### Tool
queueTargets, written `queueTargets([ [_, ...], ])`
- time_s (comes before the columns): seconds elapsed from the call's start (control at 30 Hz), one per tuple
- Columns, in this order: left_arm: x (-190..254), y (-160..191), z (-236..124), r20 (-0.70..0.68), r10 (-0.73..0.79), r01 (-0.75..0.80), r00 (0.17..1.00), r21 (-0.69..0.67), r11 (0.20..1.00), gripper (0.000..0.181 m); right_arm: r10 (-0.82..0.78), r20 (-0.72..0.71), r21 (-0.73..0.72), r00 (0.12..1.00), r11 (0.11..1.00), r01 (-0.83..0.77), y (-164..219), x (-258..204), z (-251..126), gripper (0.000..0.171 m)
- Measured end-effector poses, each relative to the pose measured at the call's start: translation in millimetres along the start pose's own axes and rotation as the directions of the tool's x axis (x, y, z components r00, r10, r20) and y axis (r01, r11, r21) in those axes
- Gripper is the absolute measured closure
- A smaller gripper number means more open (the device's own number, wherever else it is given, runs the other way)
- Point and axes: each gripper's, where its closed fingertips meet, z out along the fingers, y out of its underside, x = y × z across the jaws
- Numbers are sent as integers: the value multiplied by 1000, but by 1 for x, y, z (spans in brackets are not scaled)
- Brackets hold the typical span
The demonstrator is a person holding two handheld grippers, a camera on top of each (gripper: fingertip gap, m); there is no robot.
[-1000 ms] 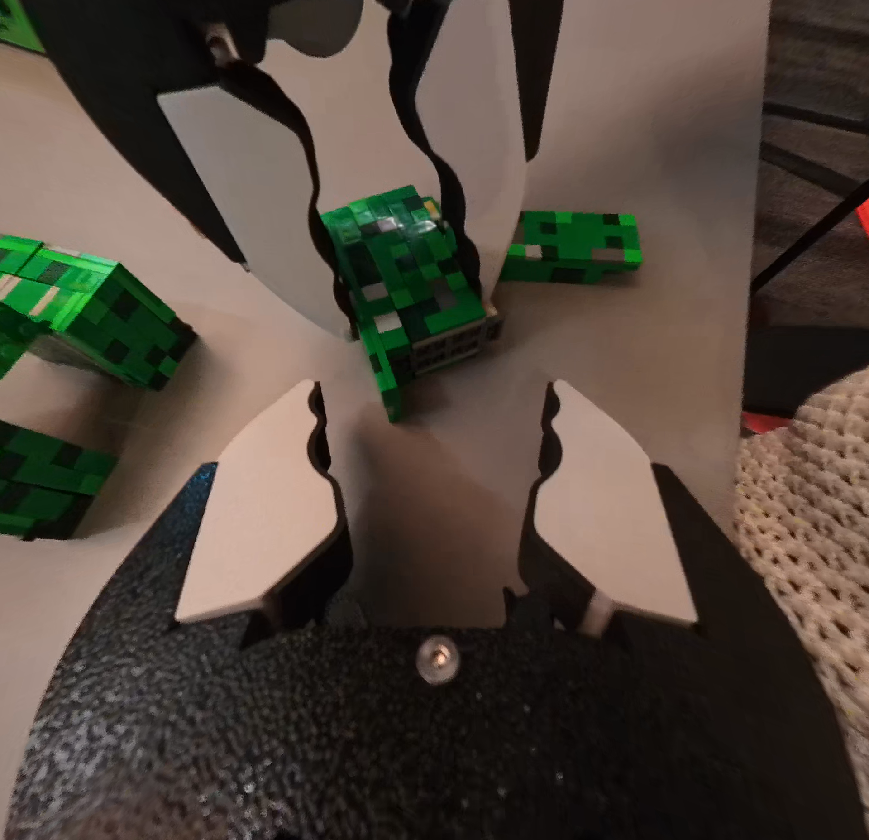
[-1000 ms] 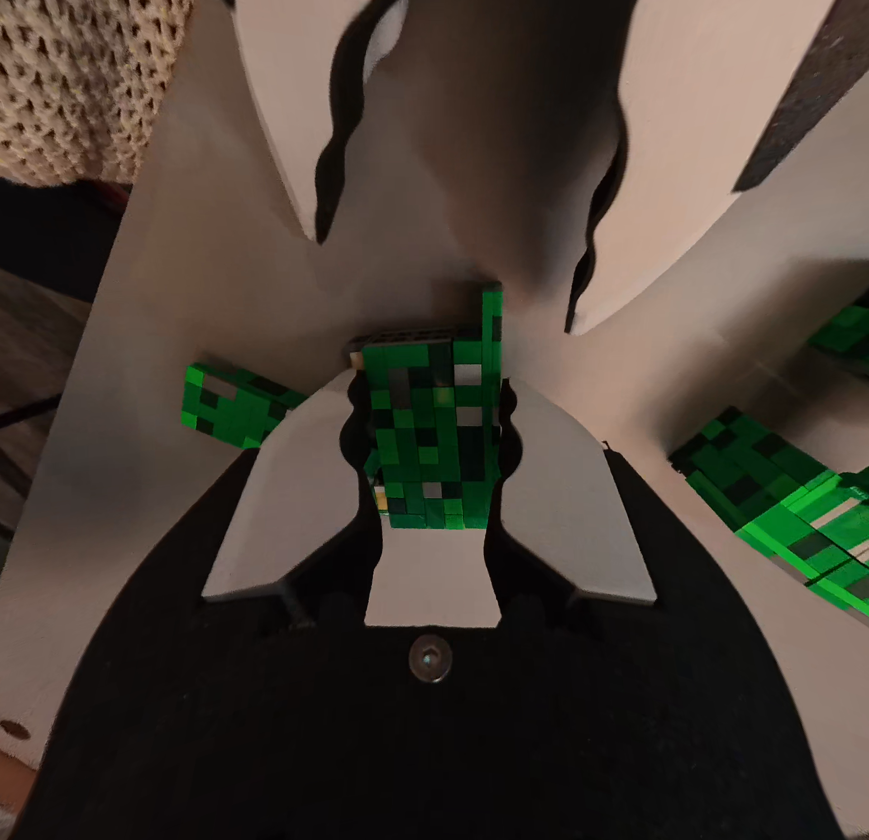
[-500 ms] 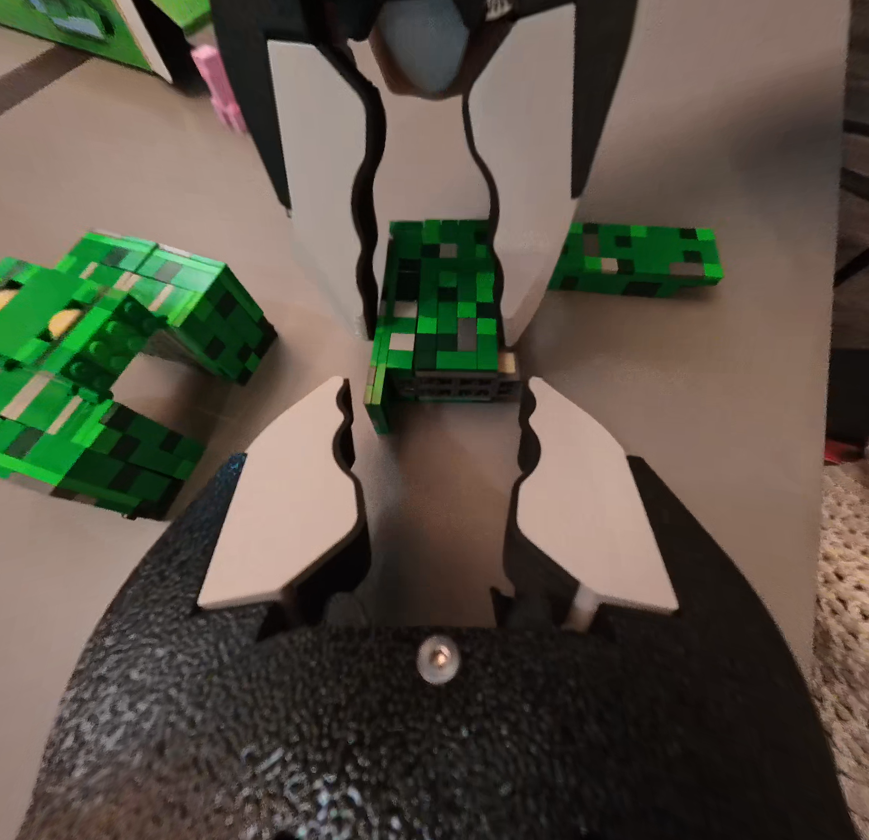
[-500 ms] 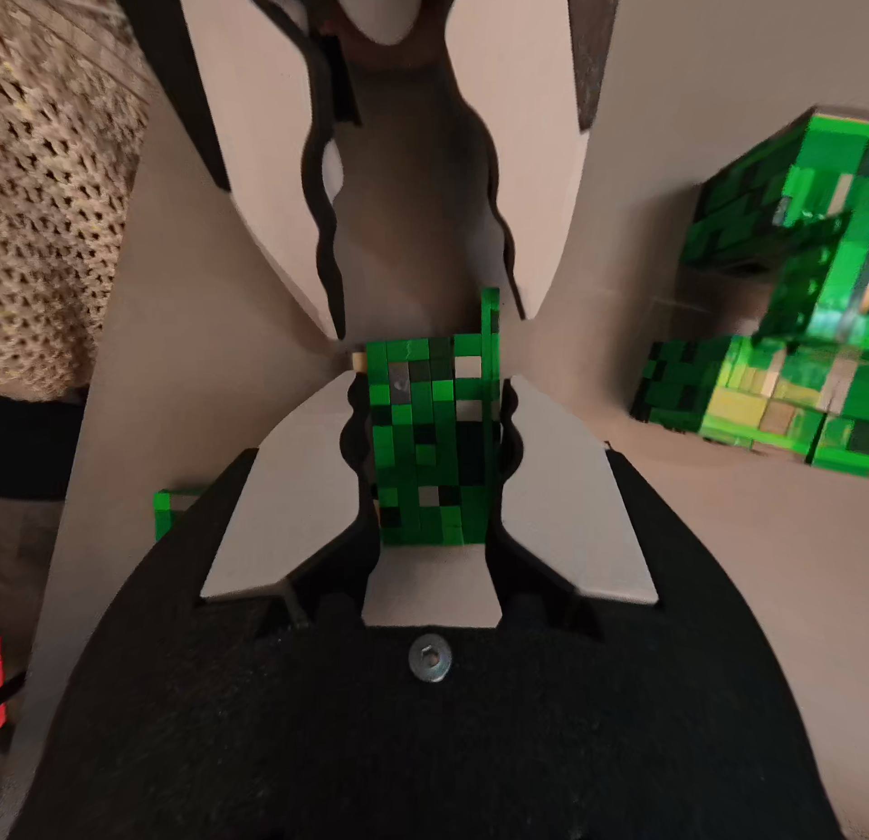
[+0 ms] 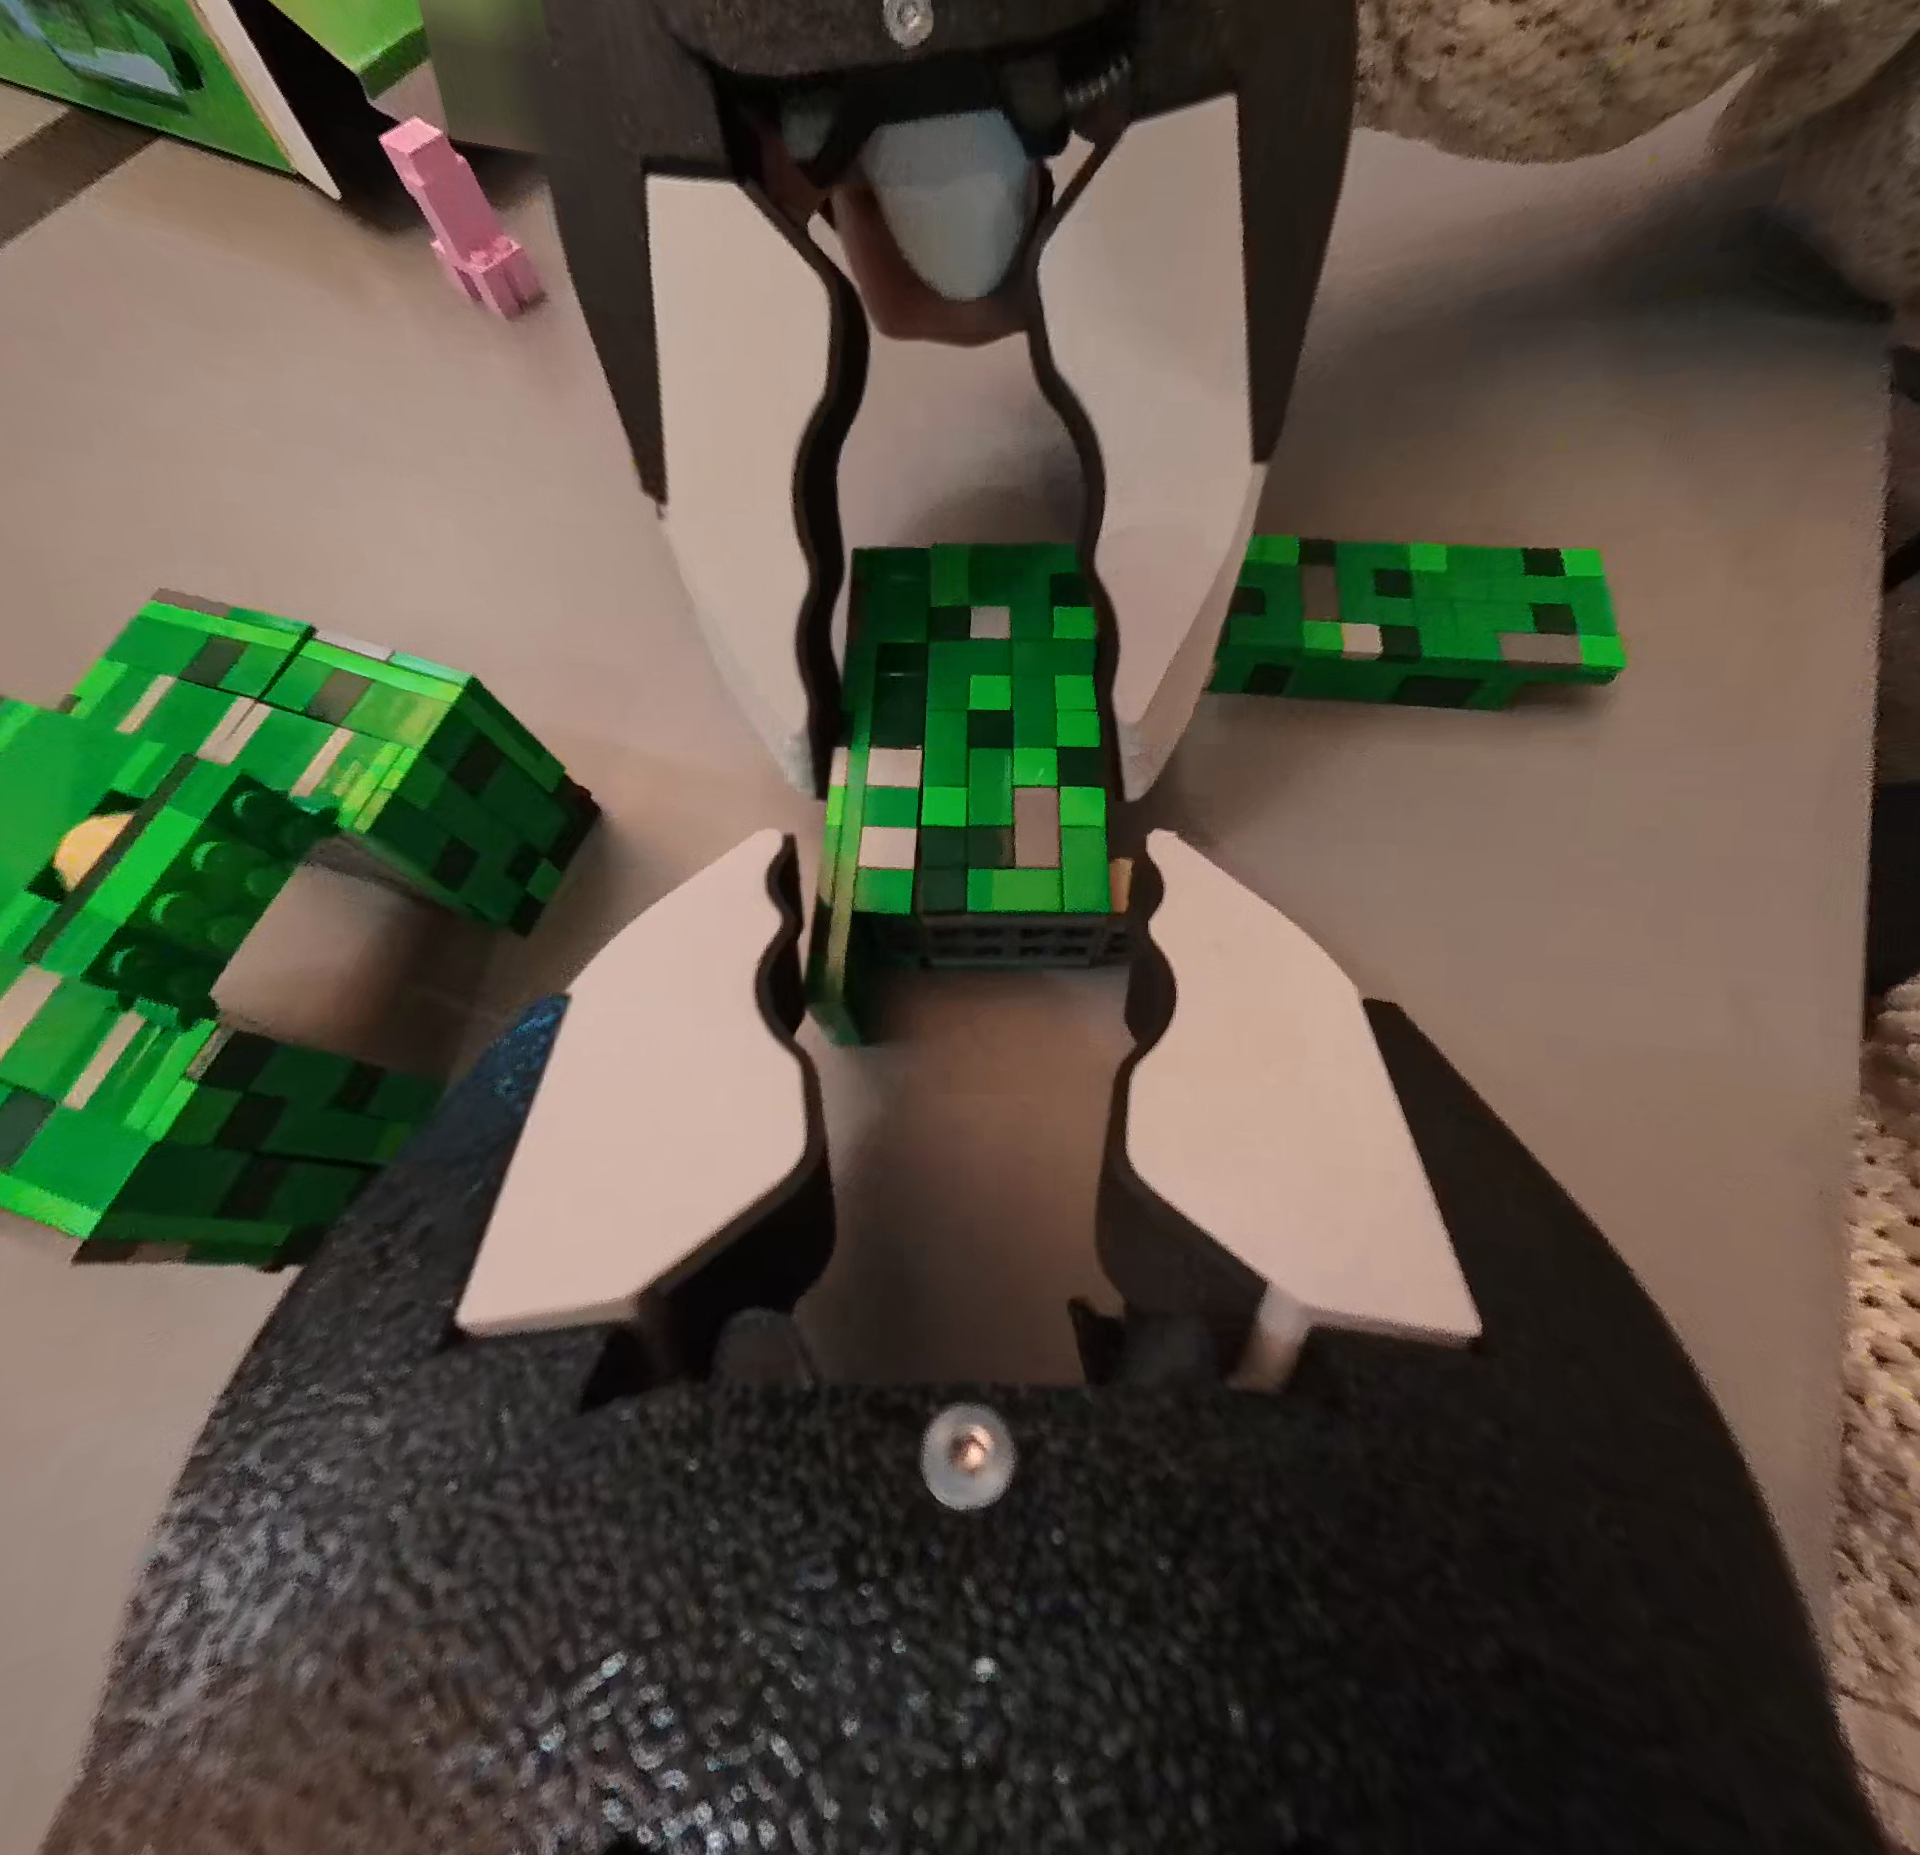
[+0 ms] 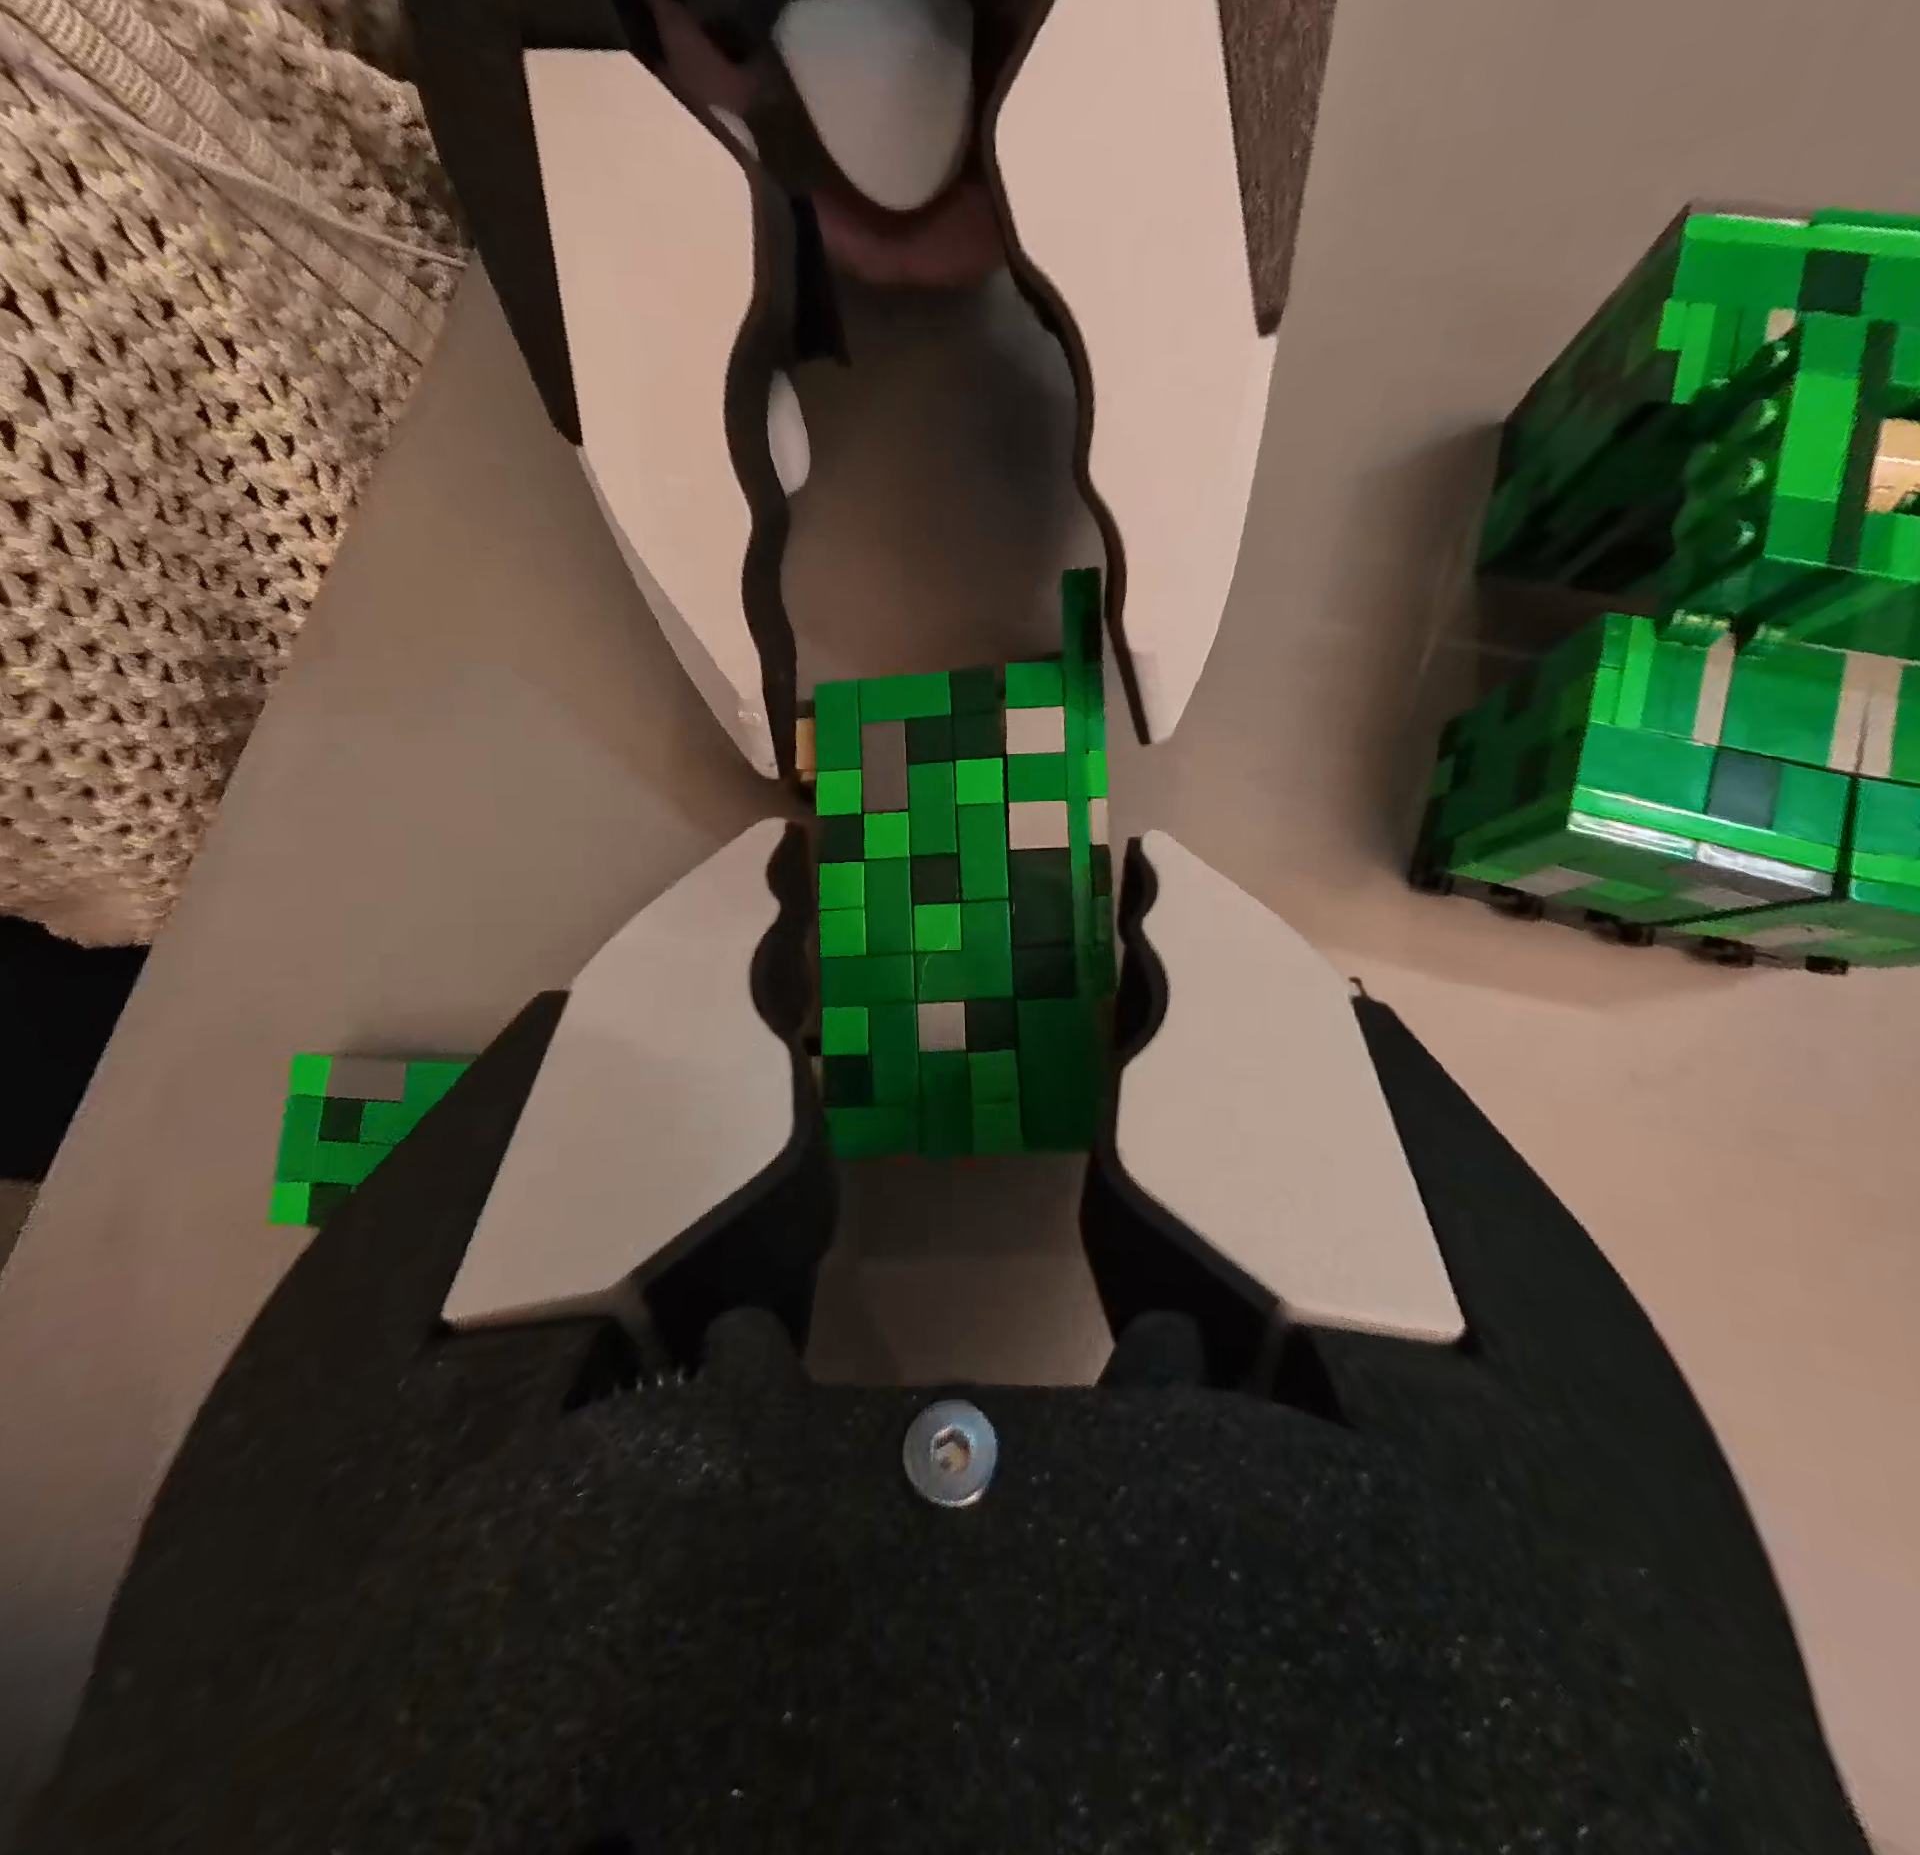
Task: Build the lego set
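A long green pixel-pattern lego block (image 5: 977,725) with a dark grille end lies lengthwise between both grippers, over the grey table (image 5: 1507,974). My right gripper (image 6: 961,839) is shut on it along its sides; it reaches in from the top of the left wrist view (image 5: 966,777). My left gripper (image 5: 966,849) faces it, and its tips clamp the block's grille end; in the right wrist view it comes from above (image 6: 956,745). A thin green plate (image 6: 1081,621) sticks out past one edge of the block (image 6: 956,974).
A large hollow green lego build (image 5: 260,870) sits to the left, also in the right wrist view (image 6: 1714,662). A flat green panel (image 5: 1423,621) lies beyond the block. A pink figure (image 5: 468,216) and a green box (image 5: 104,39) stand far back. Knitted fabric (image 6: 156,455) borders the table. The tips of both grippers are at nearly the same place.
The block has turned from tilted to straight in line with my left gripper. My left gripper has come up to its grille end and narrowed its jaws onto it. The right grip is unchanged.
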Motion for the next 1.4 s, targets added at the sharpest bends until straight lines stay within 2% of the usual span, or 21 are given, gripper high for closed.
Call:
queueTargets([
  [0.17,0,1,1,3,6,-6,1000,-30,1000,127,-6,7,37,1000,999,5,-1,0,2,117],
  [0.3,-6,1,-4,57,43,-39,997,-66,997,110,-7,-1,59,1000,998,7,-3,-1,3,118],
  [0.53,-2,8,-9,-59,29,-37,998,-136,990,110,-2,-3,85,1000,996,2,-4,-1,3,118],
  [0.6,-1,10,-15,-95,56,-69,994,-147,987,104,34,-10,99,999,995,-33,-5,1,3,118],
  [0.7,1,22,-18,-124,58,-79,991,-172,982,85,108,-9,166,994,981,-104,-8,5,1,118],
  [0.83,0,24,-8,-55,83,-88,995,-114,990,72,131,-20,260,991,958,-122,-12,7,-3,118],
  [0.97,-5,14,-1,16,107,-107,994,-34,994,71,99,-42,317,994,945,-80,-20,3,0,118],
  [1.03,-6,16,1,23,118,-117,993,-40,992,74,81,-70,337,994,940,-53,-24,3,2,118],
  [1.17,-7,15,0,34,141,-140,989,-30,990,91,61,-93,365,994,931,-23,-29,2,4,118],
  [1.4,-6,15,0,20,153,-152,988,-25,988,94,61,-101,368,993,930,-19,-29,2,4,119],
])
